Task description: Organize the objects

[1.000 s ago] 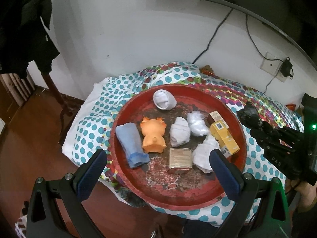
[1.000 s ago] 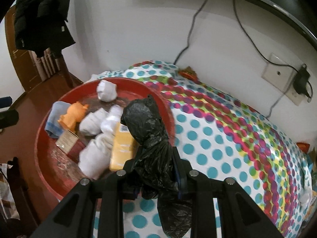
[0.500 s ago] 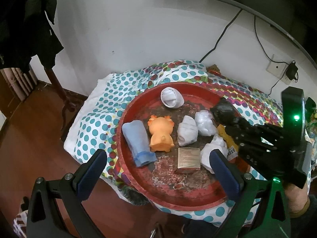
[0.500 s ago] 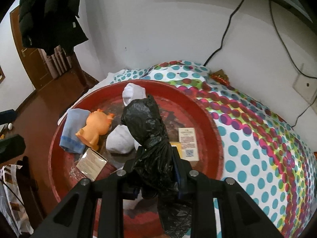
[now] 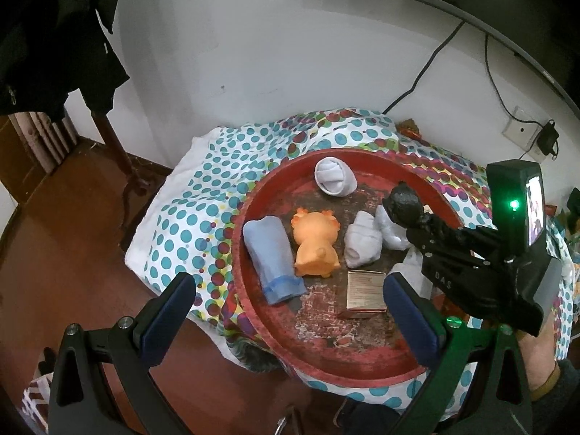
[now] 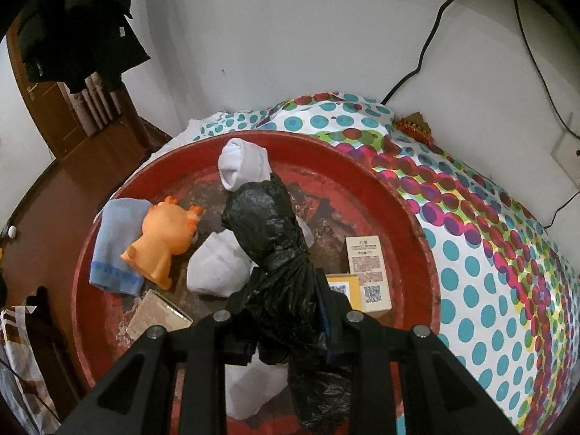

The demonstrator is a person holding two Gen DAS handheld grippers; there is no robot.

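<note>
A round red tray (image 5: 326, 359) (image 6: 417, 224) lies on a polka-dot cloth. On it are an orange toy animal (image 5: 315, 243) (image 6: 163, 243), a rolled blue cloth (image 5: 270, 253) (image 6: 116, 243), white sock rolls (image 5: 333, 175) (image 6: 241, 168), a tan box (image 5: 364, 288) (image 6: 156, 313) and a white box (image 6: 366, 268). My right gripper (image 6: 286, 290) (image 5: 426, 228) is shut on a crumpled black plastic bag (image 6: 275, 239) (image 5: 406, 206), held above the tray's middle. My left gripper (image 5: 290, 311) stands open over the tray's near edge with nothing between its fingers.
The polka-dot cloth (image 5: 188, 224) (image 6: 507, 290) covers a low surface against a white wall. Cables and a wall socket (image 5: 522, 130) run behind it. A dark coat (image 5: 54, 36) hangs at the left over a wooden floor (image 5: 72, 272). A hand (image 5: 536, 362) holds the right gripper.
My right gripper has carried the black bag leftward from beside the tray to over its middle, a little lower. The left gripper has stayed open and nearly still.
</note>
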